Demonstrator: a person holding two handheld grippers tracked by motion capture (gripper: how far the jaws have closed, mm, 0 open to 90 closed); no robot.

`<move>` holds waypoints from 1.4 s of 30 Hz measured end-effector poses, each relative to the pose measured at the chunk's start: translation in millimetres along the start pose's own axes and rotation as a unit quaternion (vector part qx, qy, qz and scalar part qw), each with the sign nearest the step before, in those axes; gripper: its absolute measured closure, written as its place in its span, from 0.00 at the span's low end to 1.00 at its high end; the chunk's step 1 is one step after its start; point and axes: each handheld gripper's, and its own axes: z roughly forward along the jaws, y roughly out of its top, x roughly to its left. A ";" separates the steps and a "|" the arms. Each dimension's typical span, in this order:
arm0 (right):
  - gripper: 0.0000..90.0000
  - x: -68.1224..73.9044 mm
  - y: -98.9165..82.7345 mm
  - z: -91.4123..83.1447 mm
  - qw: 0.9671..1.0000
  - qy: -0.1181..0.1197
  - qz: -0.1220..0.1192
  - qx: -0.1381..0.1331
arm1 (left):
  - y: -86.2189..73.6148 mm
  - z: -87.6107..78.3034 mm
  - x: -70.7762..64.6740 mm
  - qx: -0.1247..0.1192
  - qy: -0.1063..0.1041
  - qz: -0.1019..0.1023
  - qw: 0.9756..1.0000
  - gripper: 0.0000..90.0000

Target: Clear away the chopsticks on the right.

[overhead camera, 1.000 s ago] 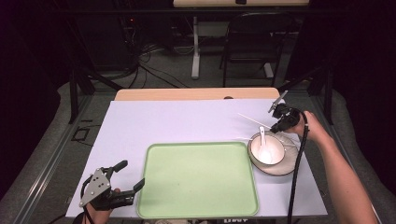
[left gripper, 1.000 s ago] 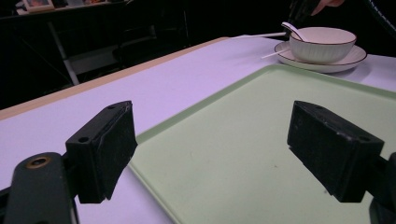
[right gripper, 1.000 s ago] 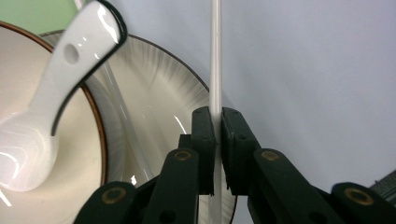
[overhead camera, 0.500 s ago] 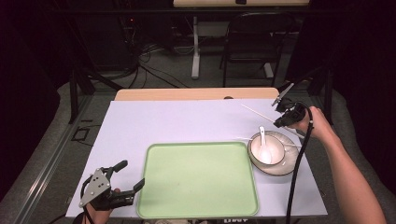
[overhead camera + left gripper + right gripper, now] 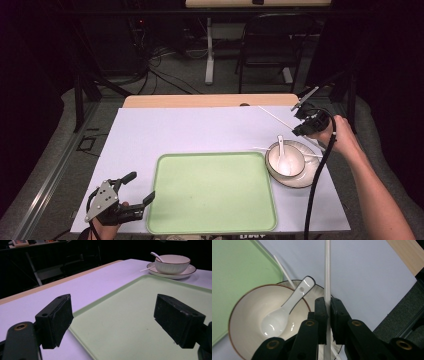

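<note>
The right gripper (image 5: 327, 315) has its jaws pressed together on a white chopstick (image 5: 327, 270), which runs straight up the middle of the right gripper view. In the high view this gripper (image 5: 302, 121) sits at the right of the frame, lifted above the table (image 5: 175, 130), with the chopstick (image 5: 275, 118) slanting up and left from it, clear of the surface. Just below and left of it stands a white bowl (image 5: 295, 160) on a plate (image 5: 310, 177), with a spoon (image 5: 282, 155) lying inside the bowl. A second chopstick (image 5: 283, 271) lies flat, its end at the plate's edge beside the green tray (image 5: 212, 192).

The left gripper (image 5: 137, 192) rests at the lower left of the high view, jaws spread wide with nothing between them, at the tray's near corner; its own view looks across the tray (image 5: 140, 315) toward the bowl (image 5: 172, 263).

By my reading, one chopstick is picked up and not yet set down anywhere. The tray is bare, so the work looks barely begun: this chopstick, its twin and perhaps the bowl set remain to be placed.
</note>
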 end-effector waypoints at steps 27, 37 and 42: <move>0.94 106.4 -11.3 -18.1 0.999 0.028 0.014 -0.040 | -0.1 -0.4 0.1 -0.002 0.000 -0.003 1.000 0.17; 0.94 134.0 -22.0 -7.1 0.998 0.042 0.033 -0.032 | 0.0 -0.9 -0.4 -0.003 -0.001 -0.002 1.000 0.17; 0.94 146.5 -28.4 -1.4 0.996 0.058 0.051 -0.035 | 0.0 -1.2 -0.3 -0.003 -0.002 -0.001 1.000 0.17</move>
